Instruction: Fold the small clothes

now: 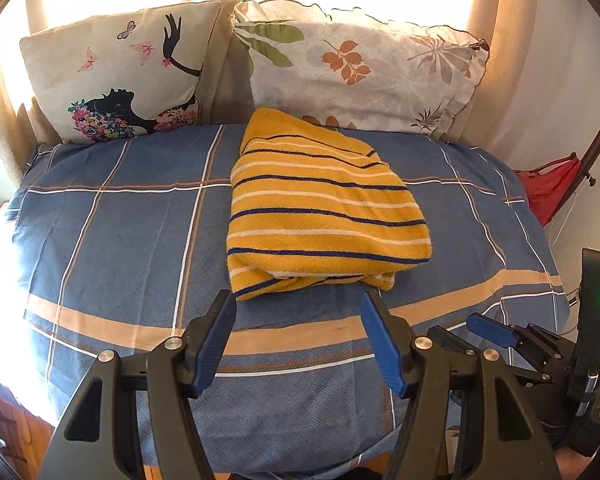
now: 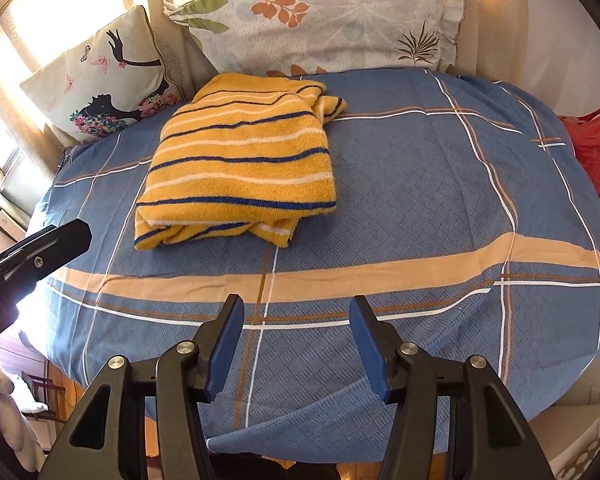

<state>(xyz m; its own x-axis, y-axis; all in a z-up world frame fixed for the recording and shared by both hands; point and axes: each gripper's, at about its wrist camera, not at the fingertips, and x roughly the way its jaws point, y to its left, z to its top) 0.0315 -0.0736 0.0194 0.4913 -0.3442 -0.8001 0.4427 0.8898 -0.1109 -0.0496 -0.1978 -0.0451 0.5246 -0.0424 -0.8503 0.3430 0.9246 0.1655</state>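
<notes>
— Striped yellow garment (image 1: 324, 204), how does it lie on the bed (image 1: 112, 240)?

— Folded into a thick bundle toward the pillows (image 1: 364, 68), on the blue checked sheet. Looks soft, light terry knit; it would sag and slip out of its fold if lifted by one layer.

— Where to grip?

— Probably at the near folded edge, pinching all layers together.

— And the jaws?

— Left gripper (image 1: 300, 340) and right gripper (image 2: 296, 344) both stand parted, holding nothing, short of the cloth.
</notes>
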